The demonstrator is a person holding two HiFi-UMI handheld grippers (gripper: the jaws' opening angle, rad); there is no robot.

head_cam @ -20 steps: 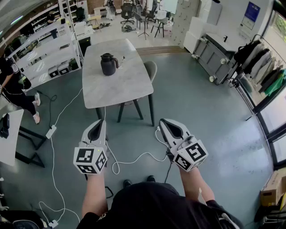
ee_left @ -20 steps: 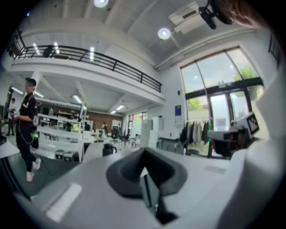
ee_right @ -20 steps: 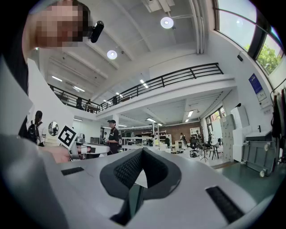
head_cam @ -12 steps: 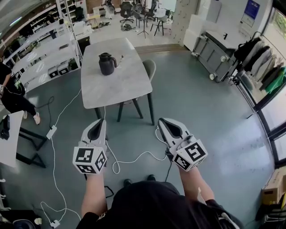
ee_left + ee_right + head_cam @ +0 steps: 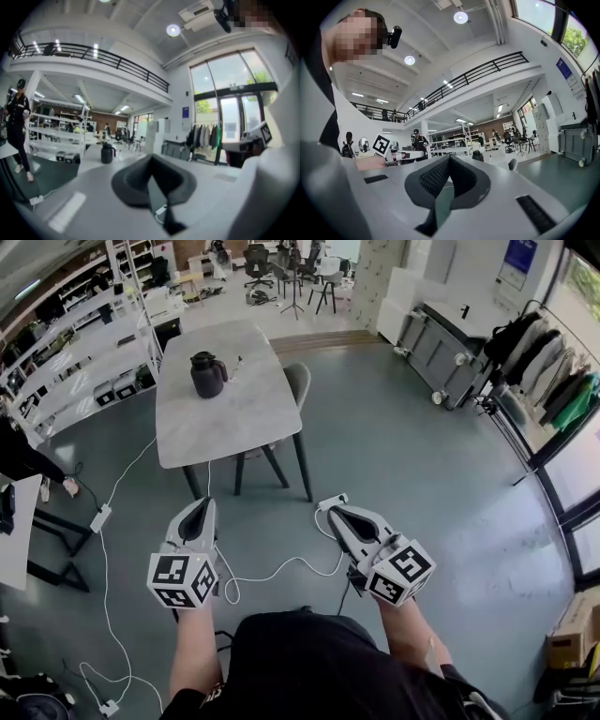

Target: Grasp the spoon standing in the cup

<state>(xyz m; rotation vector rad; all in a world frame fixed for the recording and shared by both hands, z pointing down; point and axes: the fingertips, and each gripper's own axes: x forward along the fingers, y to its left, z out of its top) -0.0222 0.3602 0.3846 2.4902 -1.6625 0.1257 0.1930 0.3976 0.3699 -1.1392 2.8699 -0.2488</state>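
Since the earlier frame the left tool [image 5: 199, 509] and right tool [image 5: 339, 514] sit lower in my head view, jaws pressed together on nothing, above the floor [image 5: 403, 446]. Far ahead the bench [image 5: 225, 427] has slid left, bearing a black jug [image 5: 207, 375]. No view lets me make out the spoon or cup.

The head camera looks steeply down from above the person: the left claw [image 5: 199, 507] and right claw [image 5: 339, 512] sit near, low in its view, the tabletop [image 5: 234, 423] with a dark jug [image 5: 208, 374] far off. Each claw camera rides low behind its own jaws, facing out across the room. All three share that distant jug; the right claw's camera also catches the left claw at its left.
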